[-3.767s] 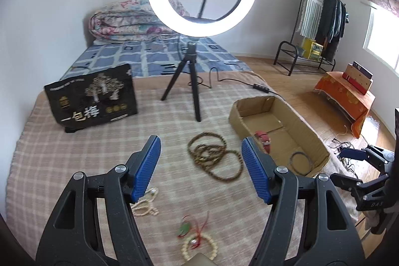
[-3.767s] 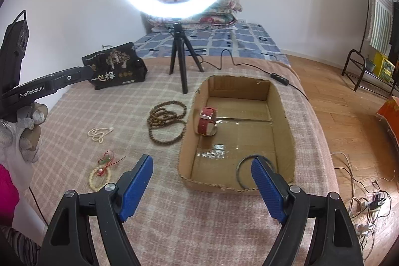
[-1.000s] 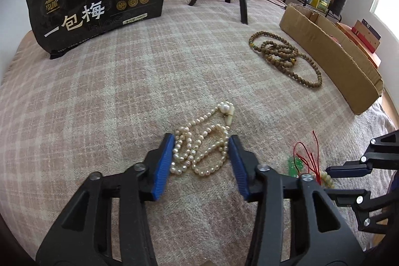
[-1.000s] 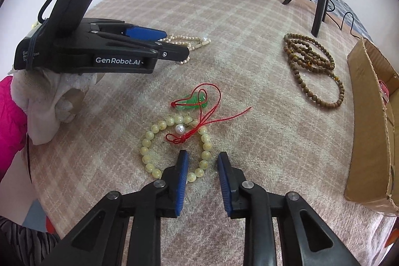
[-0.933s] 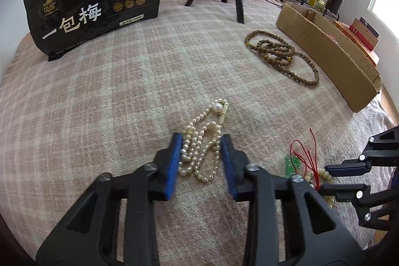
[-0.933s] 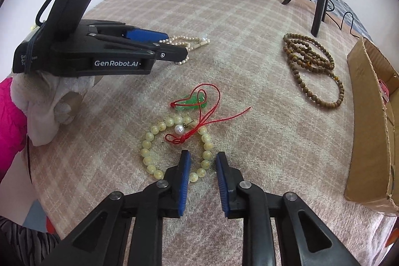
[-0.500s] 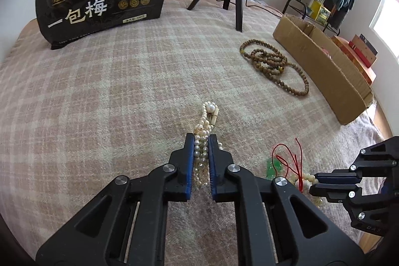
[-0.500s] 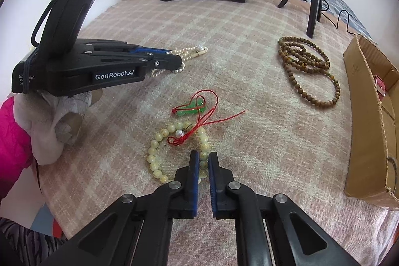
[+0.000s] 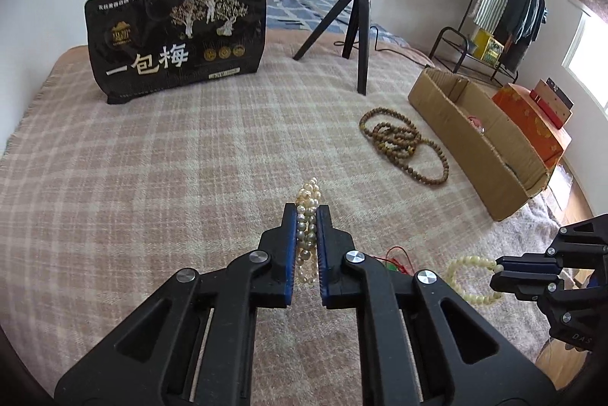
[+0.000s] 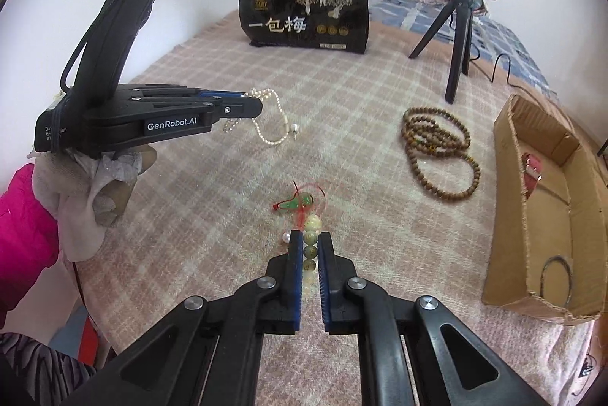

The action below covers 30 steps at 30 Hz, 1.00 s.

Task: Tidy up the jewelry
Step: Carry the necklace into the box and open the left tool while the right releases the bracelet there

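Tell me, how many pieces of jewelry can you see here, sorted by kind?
Pearl strands: 1, the pearl necklace
Bead pieces: 2, the pale bead bracelet and the brown wooden beads
Watches: 1, the red watch
Plain rings: 1, the dark bangle
Total: 5

Wooden beads (image 10: 437, 155) on blanket (image 10: 235, 200) — cardboard box (image 10: 505, 216) right, tripod (image 10: 458, 37) behind

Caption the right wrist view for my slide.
Right gripper lifts the pale bead bracelet; left gripper holds the pearl necklace.
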### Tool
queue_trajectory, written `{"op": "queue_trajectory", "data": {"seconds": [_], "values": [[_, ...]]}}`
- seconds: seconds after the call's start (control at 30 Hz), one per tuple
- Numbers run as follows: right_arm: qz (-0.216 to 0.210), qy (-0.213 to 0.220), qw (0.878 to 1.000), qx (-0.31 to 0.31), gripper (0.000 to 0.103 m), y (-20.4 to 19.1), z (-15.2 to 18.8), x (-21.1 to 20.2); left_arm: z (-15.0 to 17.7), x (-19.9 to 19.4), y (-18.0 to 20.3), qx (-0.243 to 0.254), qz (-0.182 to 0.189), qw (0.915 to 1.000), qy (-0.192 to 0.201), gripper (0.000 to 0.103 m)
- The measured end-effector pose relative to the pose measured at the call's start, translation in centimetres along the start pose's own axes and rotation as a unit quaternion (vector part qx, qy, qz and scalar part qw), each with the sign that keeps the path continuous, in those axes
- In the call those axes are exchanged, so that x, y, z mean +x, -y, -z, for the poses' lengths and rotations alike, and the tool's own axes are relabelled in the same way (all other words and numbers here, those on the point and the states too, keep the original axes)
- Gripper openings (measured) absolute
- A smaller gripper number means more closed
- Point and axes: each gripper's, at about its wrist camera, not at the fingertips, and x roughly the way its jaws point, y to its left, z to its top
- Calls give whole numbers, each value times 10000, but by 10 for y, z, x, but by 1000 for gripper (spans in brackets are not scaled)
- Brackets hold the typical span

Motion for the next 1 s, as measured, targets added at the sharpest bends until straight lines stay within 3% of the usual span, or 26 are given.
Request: {"op": "queue_trajectory", "data": {"seconds": [0.53, 1.0], "values": [[269, 500, 9984, 78, 5, 8, 4, -63, -12, -69, 9, -64, 104, 9986, 507, 7], [664, 872, 9924, 567, 5, 57, 18, -111, -21, -86, 58, 173, 504, 9964, 660, 7]]}}
